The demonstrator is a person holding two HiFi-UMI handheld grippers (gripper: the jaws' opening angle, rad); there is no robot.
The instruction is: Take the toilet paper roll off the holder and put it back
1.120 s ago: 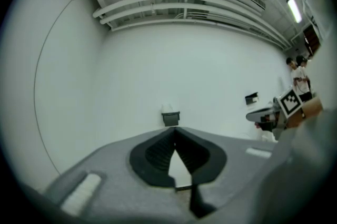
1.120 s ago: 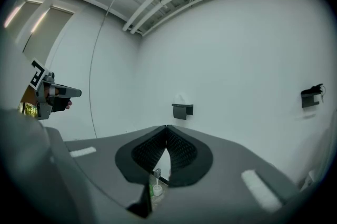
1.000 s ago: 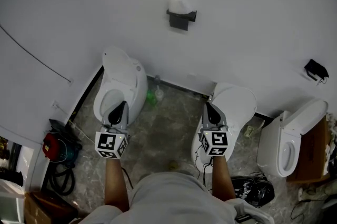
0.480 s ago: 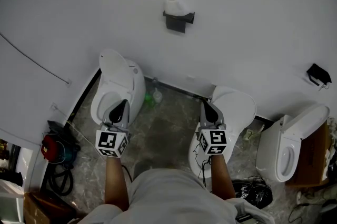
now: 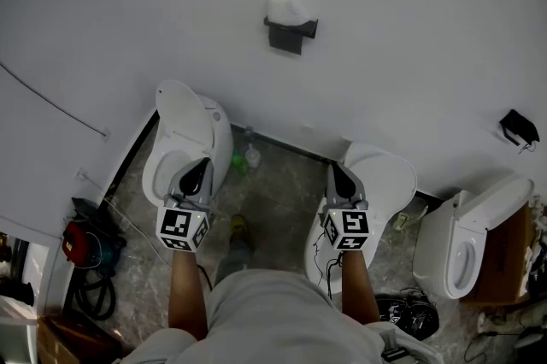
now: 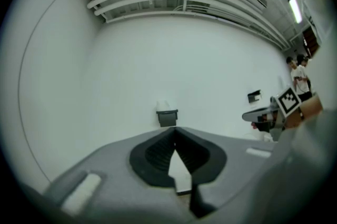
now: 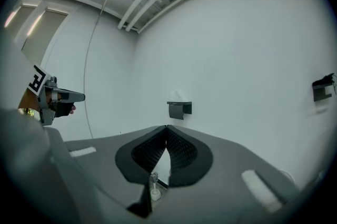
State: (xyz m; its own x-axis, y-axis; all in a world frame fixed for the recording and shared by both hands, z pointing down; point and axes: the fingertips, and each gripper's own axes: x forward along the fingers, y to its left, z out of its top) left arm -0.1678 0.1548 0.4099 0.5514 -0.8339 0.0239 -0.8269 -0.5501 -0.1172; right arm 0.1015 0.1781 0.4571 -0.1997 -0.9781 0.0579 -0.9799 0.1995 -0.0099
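Observation:
A white toilet paper roll (image 5: 286, 8) sits on top of a dark holder (image 5: 289, 33) fixed to the white wall, well ahead of both grippers. The left gripper (image 5: 198, 170) is held level over the left toilet, its jaws shut and empty. Over the middle toilet, the right gripper (image 5: 336, 171) is also level, shut and empty. The left gripper view has the roll (image 6: 164, 106) and holder (image 6: 167, 117) just above the closed tips (image 6: 174, 129). From the right gripper view, the roll (image 7: 178, 95) and holder (image 7: 179, 109) lie slightly right of the closed tips (image 7: 167, 127).
Three white toilets stand along the wall: left (image 5: 184, 136), middle (image 5: 380, 174), right (image 5: 466, 234). A second dark holder (image 5: 517, 127) hangs at the far right. A green bottle (image 5: 250, 155) stands by the wall. A red tool with cables (image 5: 77, 238) lies at left.
Both grippers have moved a little closer to the wall with the person, staying shut. A shoe has come into view on the floor between the arms.

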